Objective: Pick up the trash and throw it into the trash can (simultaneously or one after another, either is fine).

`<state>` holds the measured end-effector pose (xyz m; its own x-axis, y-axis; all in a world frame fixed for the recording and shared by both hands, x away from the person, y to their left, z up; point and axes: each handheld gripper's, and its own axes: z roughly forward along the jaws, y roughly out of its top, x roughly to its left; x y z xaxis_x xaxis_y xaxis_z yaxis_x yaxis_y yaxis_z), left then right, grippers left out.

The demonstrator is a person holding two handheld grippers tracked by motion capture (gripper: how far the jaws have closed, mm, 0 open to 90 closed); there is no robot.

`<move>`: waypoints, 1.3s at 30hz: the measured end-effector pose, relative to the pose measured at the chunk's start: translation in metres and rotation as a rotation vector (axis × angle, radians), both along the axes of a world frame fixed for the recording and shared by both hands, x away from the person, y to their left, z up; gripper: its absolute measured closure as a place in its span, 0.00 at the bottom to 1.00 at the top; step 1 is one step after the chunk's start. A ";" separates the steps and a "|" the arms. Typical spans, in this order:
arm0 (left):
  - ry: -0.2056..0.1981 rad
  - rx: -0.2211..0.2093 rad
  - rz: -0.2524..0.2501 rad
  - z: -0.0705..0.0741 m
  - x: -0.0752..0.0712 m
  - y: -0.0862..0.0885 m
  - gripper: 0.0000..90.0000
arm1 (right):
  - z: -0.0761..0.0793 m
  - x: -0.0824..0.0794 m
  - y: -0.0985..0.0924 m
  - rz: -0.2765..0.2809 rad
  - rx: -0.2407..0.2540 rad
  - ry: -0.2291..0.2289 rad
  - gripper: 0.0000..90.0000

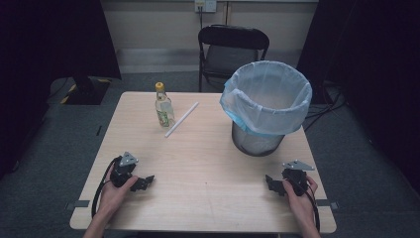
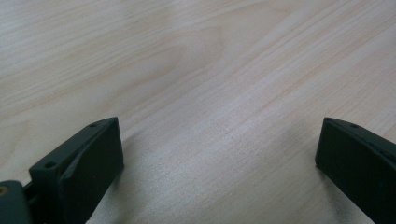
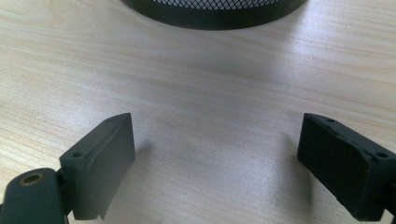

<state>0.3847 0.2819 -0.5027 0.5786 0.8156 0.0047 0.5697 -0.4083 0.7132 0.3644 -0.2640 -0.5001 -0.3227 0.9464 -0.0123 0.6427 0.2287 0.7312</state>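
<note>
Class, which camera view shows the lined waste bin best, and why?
The high view: the whole waste bin stands there on the table, with its pale blue liner folded over the rim. The right gripper view catches just its black mesh base; the left gripper view faces bare tabletop.

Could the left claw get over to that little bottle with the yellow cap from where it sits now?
Probably yes. The left claw rests open on the table, and the bottle stands upright farther back on the same side. Bare wood lies between them; the white stick lies just to the bottle's right, not in the way.

We see the bottle (image 1: 164,106) near the table's (image 1: 208,168) far edge, the stick (image 1: 181,119) just right of it, the bin (image 1: 265,106) at the far right corner.
</note>
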 end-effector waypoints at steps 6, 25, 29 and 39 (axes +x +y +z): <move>0.000 -0.001 0.000 0.000 0.000 0.000 0.00 | 0.000 0.000 0.000 0.001 0.000 0.000 0.12; -0.058 -0.052 0.059 0.012 0.001 0.005 0.18 | 0.000 0.003 -0.005 0.065 -0.002 0.002 0.11; -0.069 -0.094 0.056 0.022 0.005 0.006 0.18 | 0.000 0.003 -0.005 0.065 -0.002 0.001 0.11; -0.103 -0.099 0.016 0.035 0.021 0.004 0.18 | 0.000 0.003 -0.005 0.065 -0.002 0.001 0.11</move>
